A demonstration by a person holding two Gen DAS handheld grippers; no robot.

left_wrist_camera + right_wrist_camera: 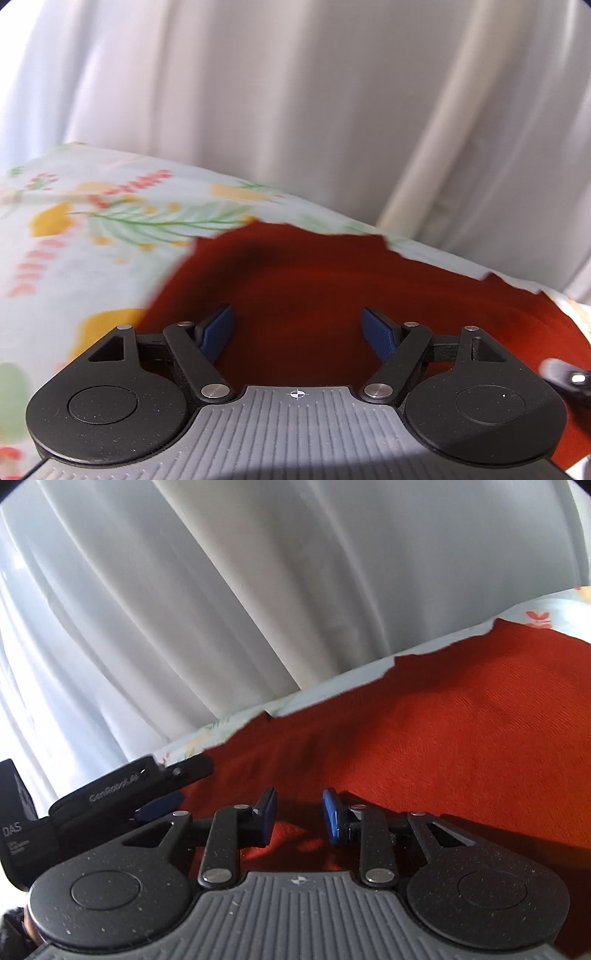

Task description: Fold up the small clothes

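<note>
On the floral sheet (74,236) the red garment (295,288) lies spread, presumably so its edges can be reached for folding; white curtains (295,92) hang behind. At the left, the left gripper (299,332) hovers low over the red cloth, jaws wide apart and holding nothing. To its right, the right gripper (299,816) sits just above the same cloth, jaws partly open and empty; whether its blue pads (267,812) touch the fabric is unclear.

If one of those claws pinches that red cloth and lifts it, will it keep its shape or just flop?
Probably flop: the red cloth lies flat with soft ripples and a wavy edge on the floral sheet. Its nap looks fuzzy, so the blue pads should grip rather than slip. It likely weighs little, though thickness is unclear.
</note>
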